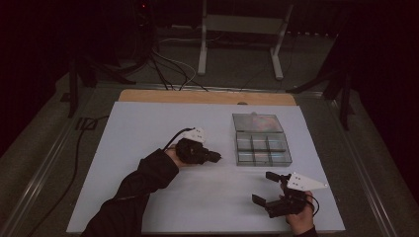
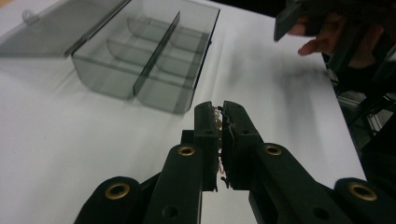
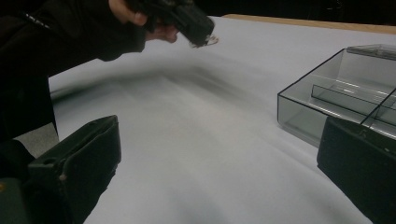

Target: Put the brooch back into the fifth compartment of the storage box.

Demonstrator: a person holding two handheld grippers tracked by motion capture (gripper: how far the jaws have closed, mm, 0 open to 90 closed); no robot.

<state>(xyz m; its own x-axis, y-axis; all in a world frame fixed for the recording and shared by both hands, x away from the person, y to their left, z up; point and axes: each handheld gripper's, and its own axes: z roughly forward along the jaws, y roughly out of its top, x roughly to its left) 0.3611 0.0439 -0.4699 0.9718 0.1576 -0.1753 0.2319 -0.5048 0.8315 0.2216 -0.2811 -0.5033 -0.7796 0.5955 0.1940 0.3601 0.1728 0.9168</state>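
Jaws of the left gripper [image 2: 220, 126] are clenched on a small beaded item [image 2: 218, 122]. The right gripper [image 1: 269, 188] is held released near the clear compartment box [image 1: 262, 150].

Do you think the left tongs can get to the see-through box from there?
Probably yes. The left tongs sit just beside the box, its lid is open, and bare table lies between them.

Wide bare room is seen on the white table [image 1: 143, 133] to the left and near the front edge. On the right half, the way is blocked by a clear box [image 1: 263, 150] with its lid [image 1: 257, 122] laid open behind it. A bare gap lies between the box and the left gripper [image 1: 216, 157].
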